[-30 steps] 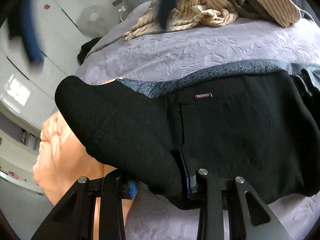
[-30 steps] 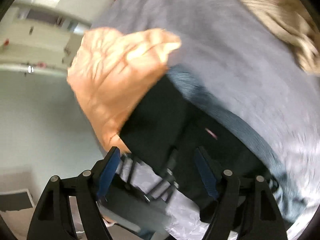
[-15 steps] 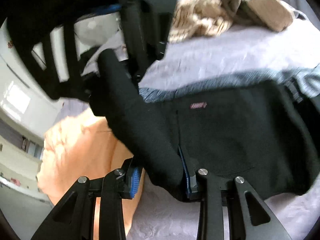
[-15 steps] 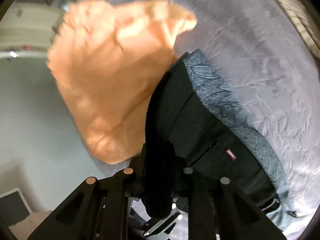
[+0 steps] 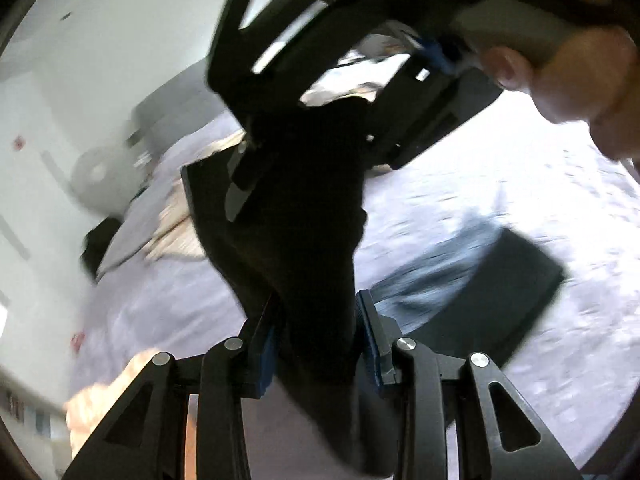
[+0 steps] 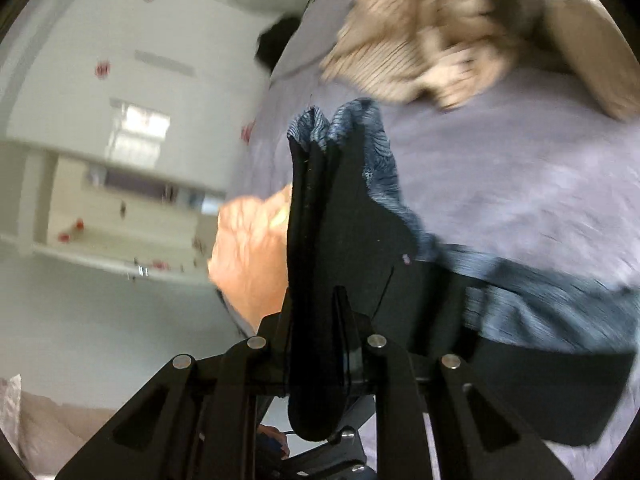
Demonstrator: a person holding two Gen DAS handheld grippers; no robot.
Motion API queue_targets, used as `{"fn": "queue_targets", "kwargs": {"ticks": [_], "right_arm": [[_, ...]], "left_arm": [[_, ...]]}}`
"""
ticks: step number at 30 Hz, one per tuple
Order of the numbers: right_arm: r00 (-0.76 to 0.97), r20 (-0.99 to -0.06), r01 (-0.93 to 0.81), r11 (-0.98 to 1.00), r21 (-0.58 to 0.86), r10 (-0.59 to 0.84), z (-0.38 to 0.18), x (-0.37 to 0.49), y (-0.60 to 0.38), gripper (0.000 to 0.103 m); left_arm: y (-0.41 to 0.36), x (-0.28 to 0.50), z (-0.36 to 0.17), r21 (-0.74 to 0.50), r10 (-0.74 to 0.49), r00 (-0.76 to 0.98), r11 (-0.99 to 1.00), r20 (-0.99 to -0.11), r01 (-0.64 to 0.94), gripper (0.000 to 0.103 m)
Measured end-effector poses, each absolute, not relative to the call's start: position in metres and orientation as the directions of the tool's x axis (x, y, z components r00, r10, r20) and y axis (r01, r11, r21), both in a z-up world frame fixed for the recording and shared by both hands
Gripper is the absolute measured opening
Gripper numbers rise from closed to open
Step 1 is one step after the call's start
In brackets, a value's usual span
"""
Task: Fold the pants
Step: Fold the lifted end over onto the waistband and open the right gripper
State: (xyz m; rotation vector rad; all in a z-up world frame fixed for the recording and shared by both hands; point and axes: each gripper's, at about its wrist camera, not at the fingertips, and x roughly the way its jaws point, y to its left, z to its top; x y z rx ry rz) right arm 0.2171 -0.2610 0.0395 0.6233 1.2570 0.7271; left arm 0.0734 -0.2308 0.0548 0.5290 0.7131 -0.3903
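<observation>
The black pants looked soft and limp, sagging toward the bed between both clamped hand-held grippers, left and right, so bunched edges seemed the best holds.

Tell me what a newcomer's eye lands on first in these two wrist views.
First, the black pants, lifted off the lilac bedspread and pinched at once by the left gripper and the right gripper, both shut on the cloth. Next, the crumpled beige striped garment at the far end of the bed, and the orange cloth left of the pants.

beige clothes motion-blurred, pants hiding bed
</observation>
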Motion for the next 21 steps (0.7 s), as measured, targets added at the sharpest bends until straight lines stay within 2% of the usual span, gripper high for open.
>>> {"fn": "queue_targets", "kwargs": {"ticks": [6, 12, 16, 17, 18, 20, 21], "right_arm": [[0.276, -0.597, -0.01, 0.623, 0.782, 0.754, 0.007, 0.182, -0.374, 0.018], [0.26, -0.671, 0.15, 0.658, 0.738, 0.694, -0.077, 0.157, -0.441, 0.019], [0.224, -0.709, 0.218, 0.674, 0.706, 0.669, -0.125, 0.149, -0.452, 0.021], [0.234, -0.697, 0.229, 0.659, 0.717, 0.678, -0.126, 0.147, -0.454, 0.021], [0.248, -0.681, 0.239, 0.638, 0.732, 0.689, -0.127, 0.145, -0.456, 0.021], [0.249, -0.689, 0.228, 0.65, 0.725, 0.681, -0.123, 0.142, -0.456, 0.021], [0.248, -0.698, 0.226, 0.66, 0.716, 0.672, -0.12, 0.142, -0.455, 0.021]], "left_arm": [[-0.325, 0.053, 0.02, 0.33, -0.238, 0.613, 0.67, -0.754, 0.665, 0.036], [-0.377, 0.037, -0.048, 0.325, -0.176, 0.503, 0.577, -0.846, 0.749, 0.036], [-0.382, 0.034, -0.062, 0.336, -0.147, 0.492, 0.564, -0.858, 0.755, 0.036], [-0.378, 0.033, -0.06, 0.337, -0.147, 0.492, 0.562, -0.858, 0.755, 0.041], [-0.376, 0.035, -0.06, 0.342, -0.142, 0.496, 0.563, -0.857, 0.753, 0.051], [-0.37, 0.041, -0.057, 0.33, -0.139, 0.488, 0.576, -0.862, 0.748, 0.062], [-0.362, 0.045, -0.05, 0.282, -0.158, 0.451, 0.591, -0.879, 0.756, 0.062]]}}
